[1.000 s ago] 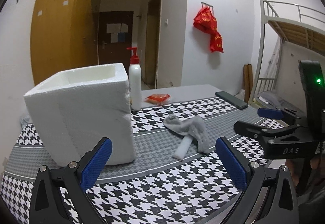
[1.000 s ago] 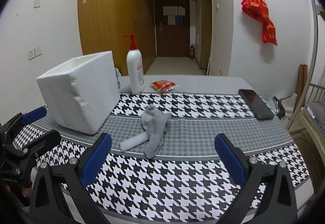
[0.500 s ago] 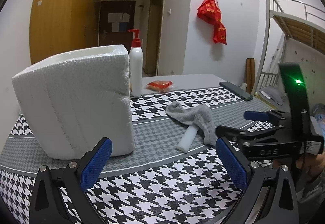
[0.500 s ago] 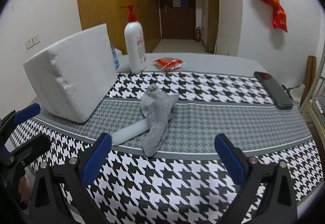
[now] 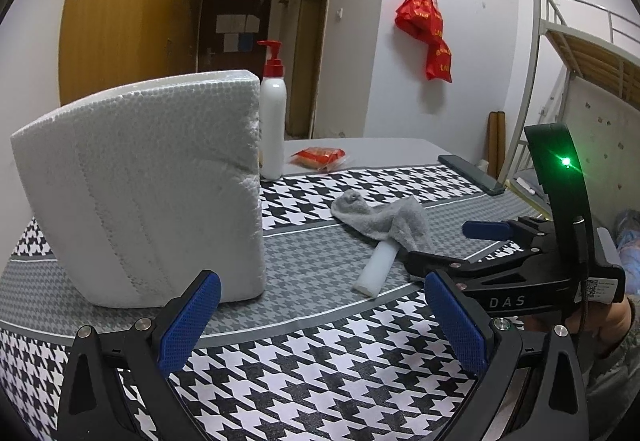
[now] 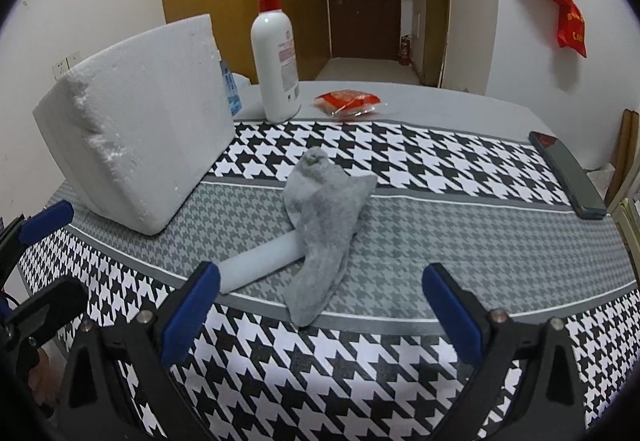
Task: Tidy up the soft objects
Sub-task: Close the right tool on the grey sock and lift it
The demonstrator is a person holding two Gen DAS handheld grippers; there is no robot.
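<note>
A grey sock (image 6: 322, 225) lies on the houndstooth tablecloth, draped over a white foam cylinder (image 6: 260, 263); both also show in the left wrist view, the sock (image 5: 382, 219) and the cylinder (image 5: 378, 265). A white styrofoam box (image 5: 148, 185) stands to their left, also in the right wrist view (image 6: 136, 145). My right gripper (image 6: 320, 315) is open and empty, just short of the sock's near end. My left gripper (image 5: 324, 321) is open and empty, in front of the box's right corner. The right gripper appears in the left wrist view (image 5: 452, 245) beside the cylinder.
A white pump bottle (image 6: 276, 57) with a red top and a red packet (image 6: 348, 103) sit at the back of the table. A dark phone (image 6: 568, 175) lies at the right edge. A bunk bed frame (image 5: 580, 53) stands to the right.
Both grippers have moved forward and lower toward the table. The sock and cylinder now lie closer to the right gripper, the box closer to the left. Both stay open.
</note>
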